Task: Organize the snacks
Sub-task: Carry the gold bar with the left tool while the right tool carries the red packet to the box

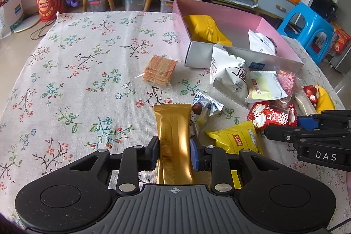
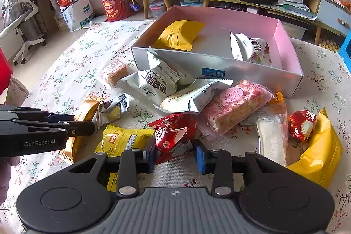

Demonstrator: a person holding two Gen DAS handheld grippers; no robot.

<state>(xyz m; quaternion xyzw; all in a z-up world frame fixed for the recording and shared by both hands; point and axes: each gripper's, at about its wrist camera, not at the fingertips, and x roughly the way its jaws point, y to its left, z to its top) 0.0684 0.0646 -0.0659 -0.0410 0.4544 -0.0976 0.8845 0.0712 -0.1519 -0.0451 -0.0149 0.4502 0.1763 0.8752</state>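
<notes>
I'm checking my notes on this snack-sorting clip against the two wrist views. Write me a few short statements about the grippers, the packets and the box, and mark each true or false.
1. The left gripper is shut on the gold packet. True.
2. The pink box holds no snacks. False: a yellow packet and a white packet lie in it.
3. The red packet lies between the right gripper fingers. True; the jaws stand apart.
4. The wafer stack is inside the box. False: it lies on the floral tablecloth, beside the box.
</notes>
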